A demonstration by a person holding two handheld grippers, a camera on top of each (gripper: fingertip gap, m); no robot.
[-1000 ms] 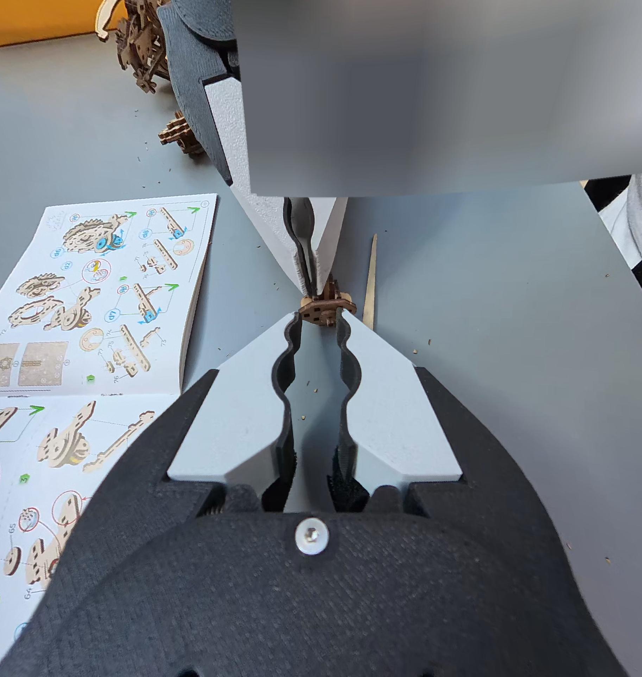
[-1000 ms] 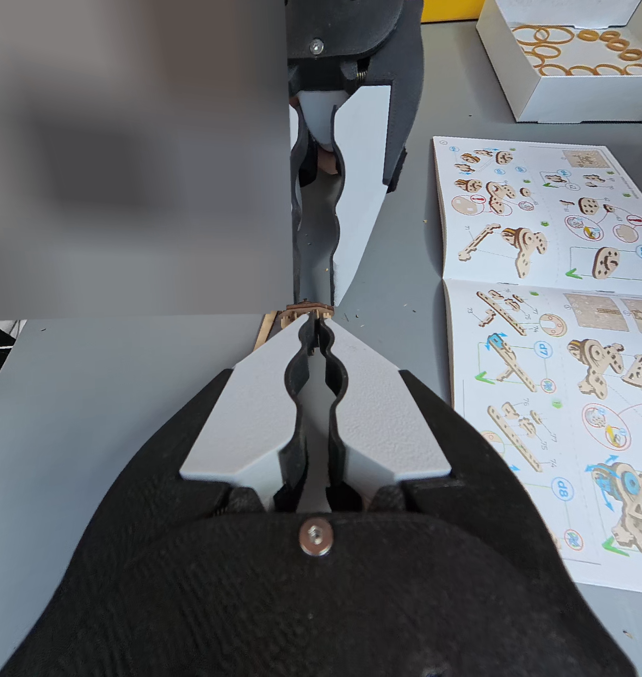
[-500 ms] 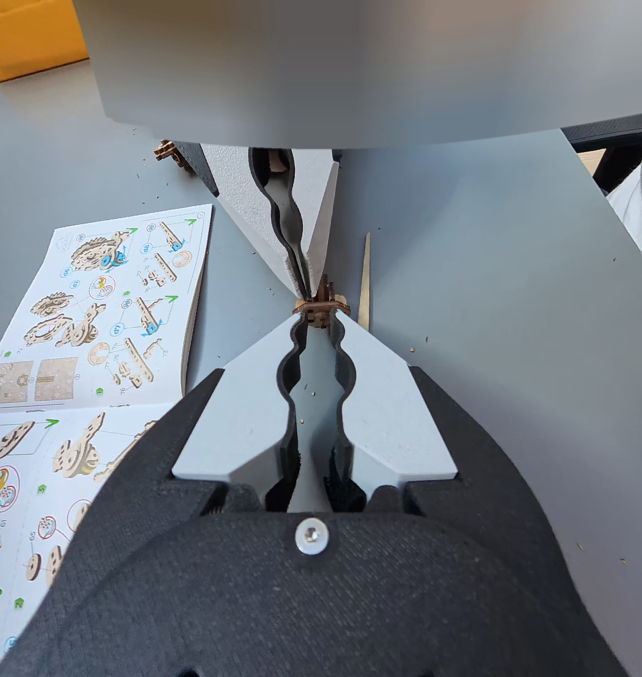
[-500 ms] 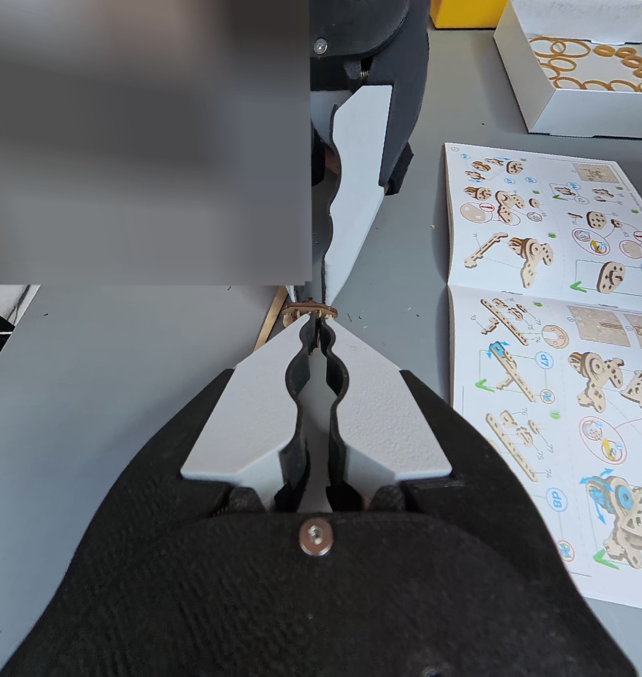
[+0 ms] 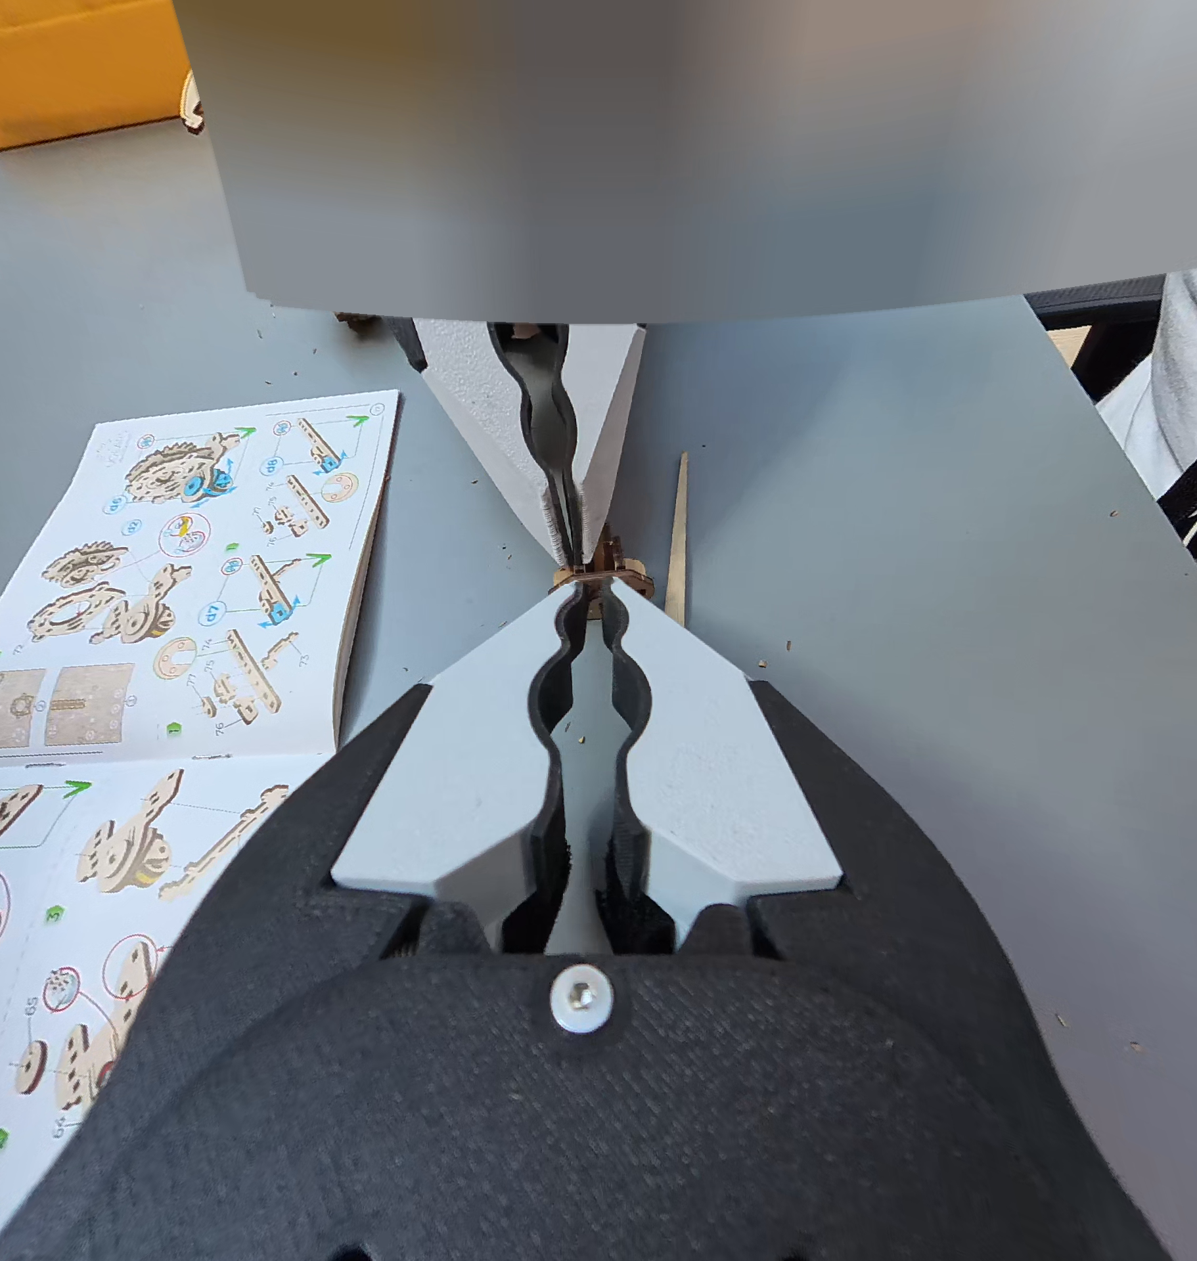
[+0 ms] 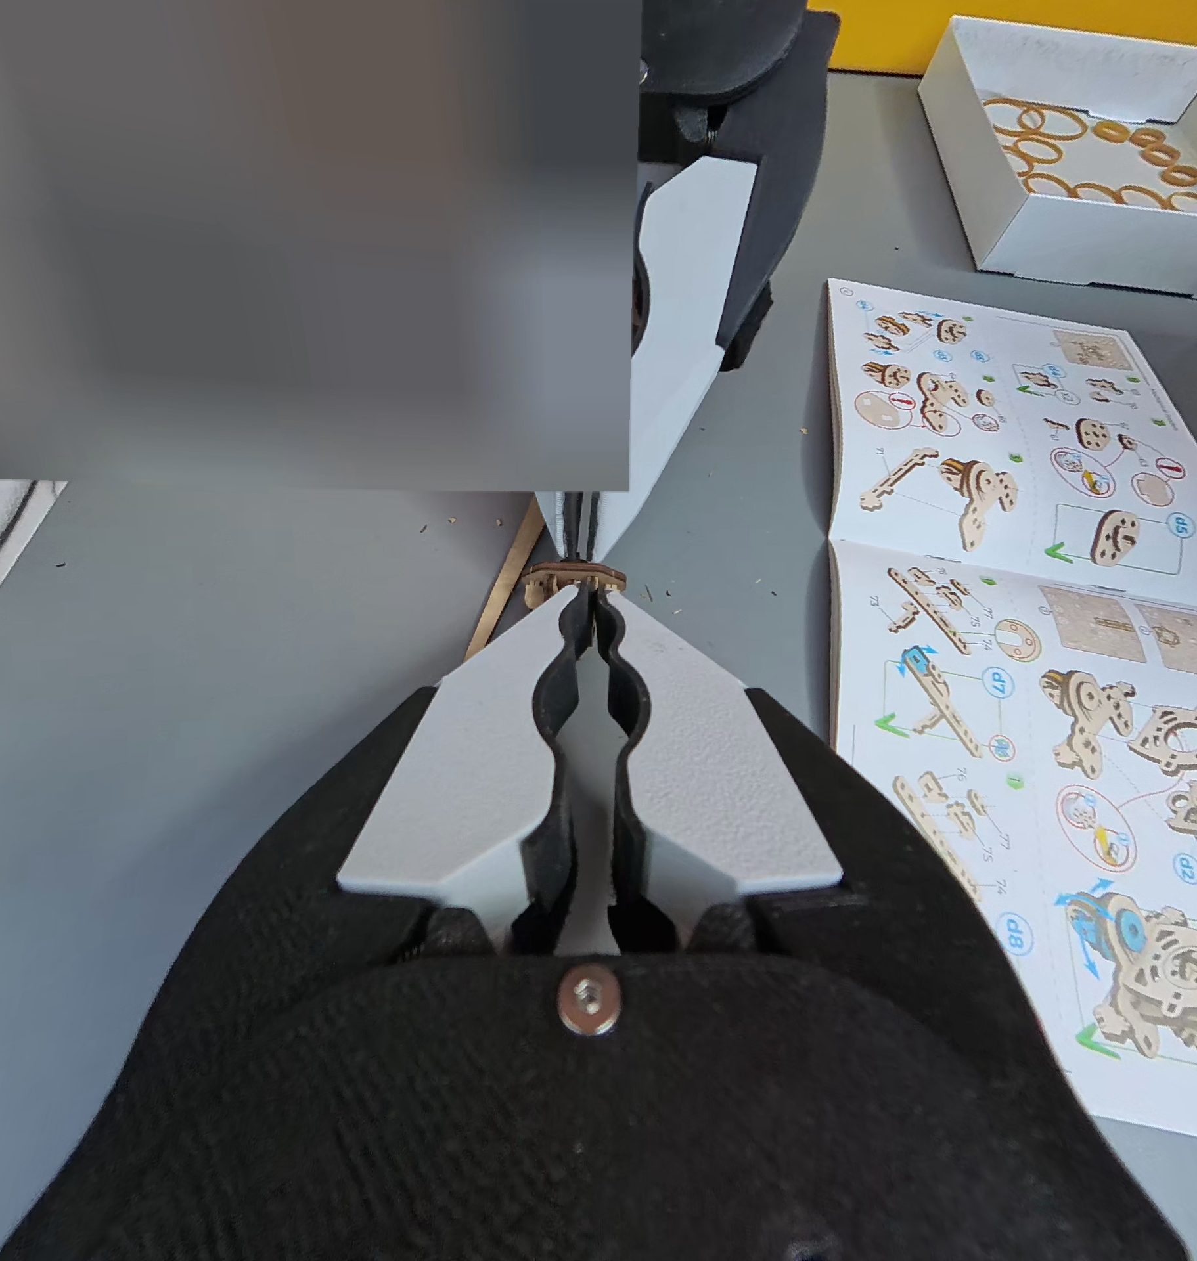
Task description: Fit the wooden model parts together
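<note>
A small brown wooden model part (image 5: 602,578) is held tip to tip between both grippers, just above the grey table (image 5: 923,682). My left gripper (image 5: 592,597) is shut on its near edge. The right gripper's fingers (image 5: 486,423) come down from the far side and pinch the part from above. In the right wrist view my right gripper (image 6: 592,595) is shut on the same part (image 6: 572,576), and the left gripper's fingers (image 6: 684,327) come in from the far side. How the pieces join is hidden by the tips.
A thin wooden stick (image 5: 678,539) lies on the table beside the part. An open instruction booklet (image 5: 172,580) lies to the left. A white box of wooden rings (image 6: 1094,150) stands beyond the booklet (image 6: 1026,614). A yellow box (image 5: 70,68) is at the table's far edge. A person's sleeve (image 5: 1189,409) is at right. Only a small space, under 4 cm, lies between the two pairs of fingers.
My left gripper's jaws have narrowed on the part. The right gripper has swung to face it more squarely. The part now shows edge-on between the tips.
</note>
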